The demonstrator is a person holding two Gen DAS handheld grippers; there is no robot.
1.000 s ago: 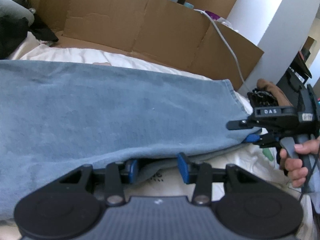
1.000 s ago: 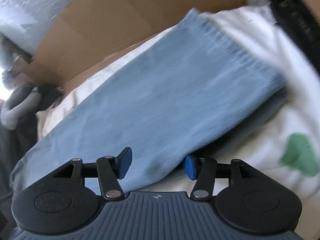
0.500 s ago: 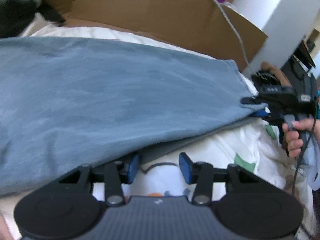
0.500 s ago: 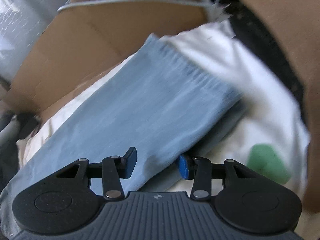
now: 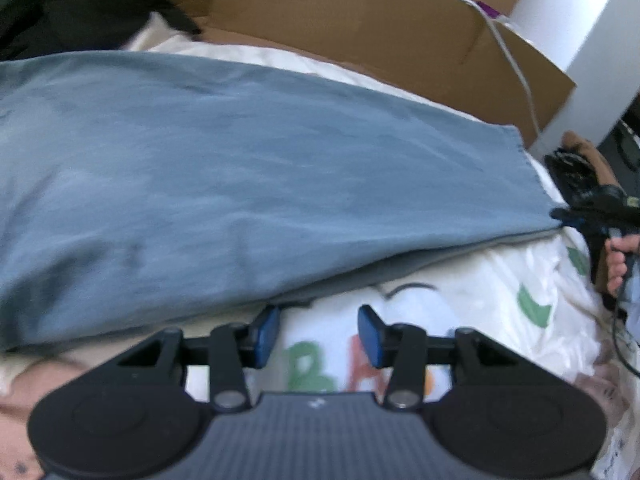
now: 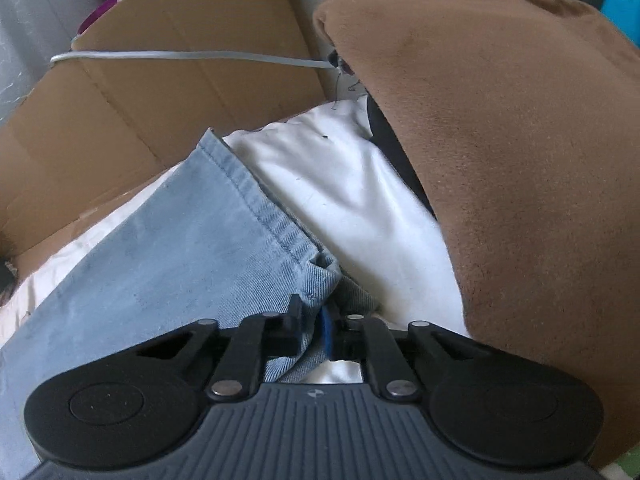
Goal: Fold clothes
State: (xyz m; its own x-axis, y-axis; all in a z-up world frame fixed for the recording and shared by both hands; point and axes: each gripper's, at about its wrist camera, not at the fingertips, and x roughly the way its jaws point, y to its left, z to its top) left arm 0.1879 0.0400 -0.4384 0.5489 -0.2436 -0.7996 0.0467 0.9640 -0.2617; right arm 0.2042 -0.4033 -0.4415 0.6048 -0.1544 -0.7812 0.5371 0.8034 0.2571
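Light blue jeans (image 5: pixel 240 184) lie flat across the white bed sheet, one leg on top of the other. My left gripper (image 5: pixel 318 334) is open just short of their near edge, and only printed sheet lies between its blue pads. The left pad (image 5: pixel 266 334) sits right at the denim edge. My right gripper (image 6: pixel 316 332) has its jaws closing on the bunched hem corner of the jeans (image 6: pixel 180 248), pads pressing the denim. In the left wrist view the right gripper (image 5: pixel 568 216) is at the far right hem corner, held by a hand (image 5: pixel 618 264).
A cardboard box wall (image 5: pixel 360 28) runs behind the bed with a white cable (image 5: pixel 516 68) over it. A large brown cushion (image 6: pixel 500 140) fills the right of the right wrist view. Dark clothes (image 5: pixel 60 12) lie at the far left. The sheet (image 5: pixel 480 300) has coloured letters.
My right gripper's jaws went from open around the hem to closed on its corner, and its view swung towards the brown cushion. My left gripper drew back off the jeans' edge.
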